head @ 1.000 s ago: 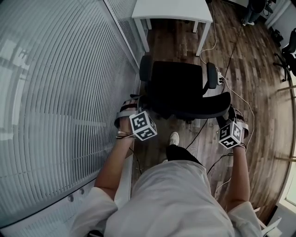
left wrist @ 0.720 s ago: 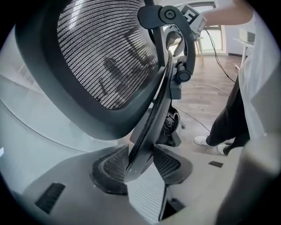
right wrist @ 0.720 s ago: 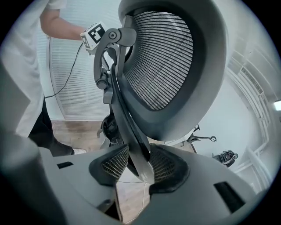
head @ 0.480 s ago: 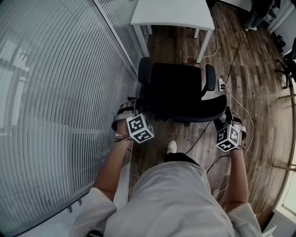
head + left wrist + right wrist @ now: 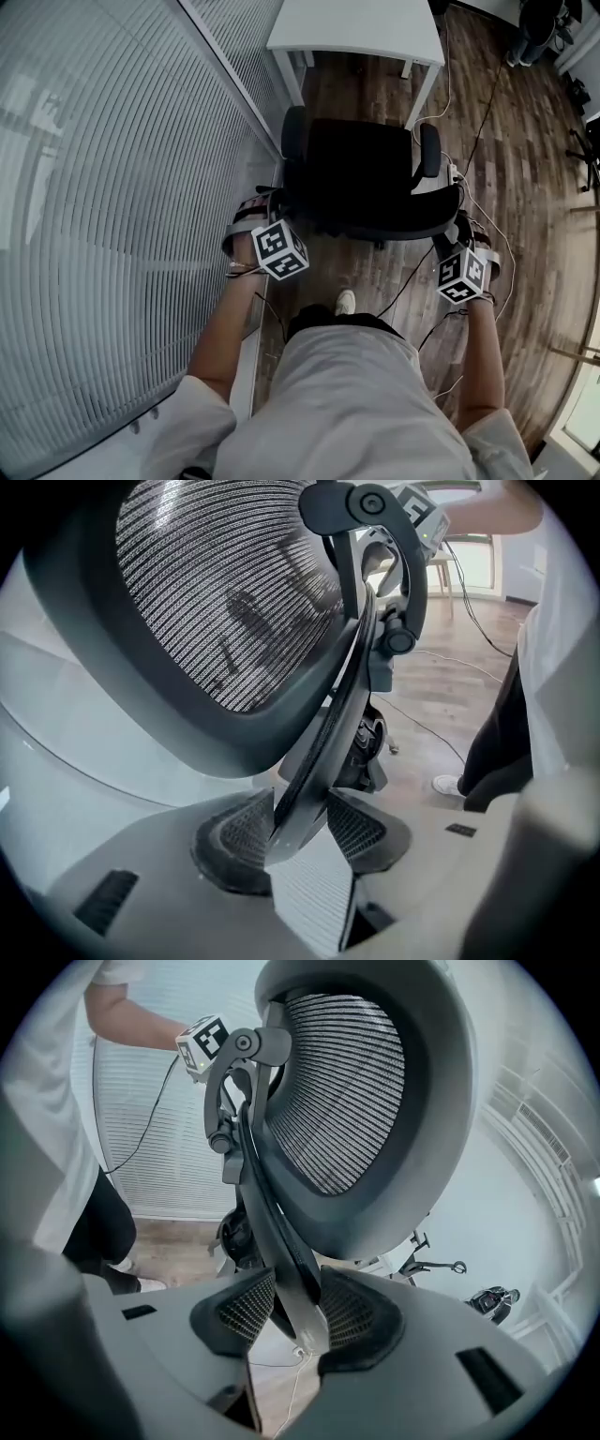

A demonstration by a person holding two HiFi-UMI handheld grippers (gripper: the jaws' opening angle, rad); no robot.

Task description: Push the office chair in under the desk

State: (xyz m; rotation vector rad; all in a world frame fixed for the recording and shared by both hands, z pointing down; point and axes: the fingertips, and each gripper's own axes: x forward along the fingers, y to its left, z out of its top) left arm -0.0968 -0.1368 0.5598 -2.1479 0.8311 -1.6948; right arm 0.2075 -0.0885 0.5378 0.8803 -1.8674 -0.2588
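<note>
The black office chair (image 5: 361,178) stands on the wood floor just short of the white desk (image 5: 356,23), its seat facing the desk. My left gripper (image 5: 269,204) is shut on the left edge of the mesh backrest (image 5: 234,602); the backrest frame (image 5: 314,780) sits pinched between its pads, and so does my left gripper (image 5: 302,834) in its own view. My right gripper (image 5: 460,228) is shut on the right edge. In the right gripper view the frame (image 5: 281,1241) runs between the ribbed pads (image 5: 246,1307) of my right gripper (image 5: 298,1314).
A glass wall with blinds (image 5: 112,187) runs close along the chair's left side. Cables and a power strip (image 5: 455,173) lie on the floor right of the chair. Another chair's base (image 5: 586,141) and a person's legs (image 5: 534,28) are at the far right.
The chair has rolled a little closer to the desk with both grippers still on its backrest. The person's foot has shifted as they step after it.
</note>
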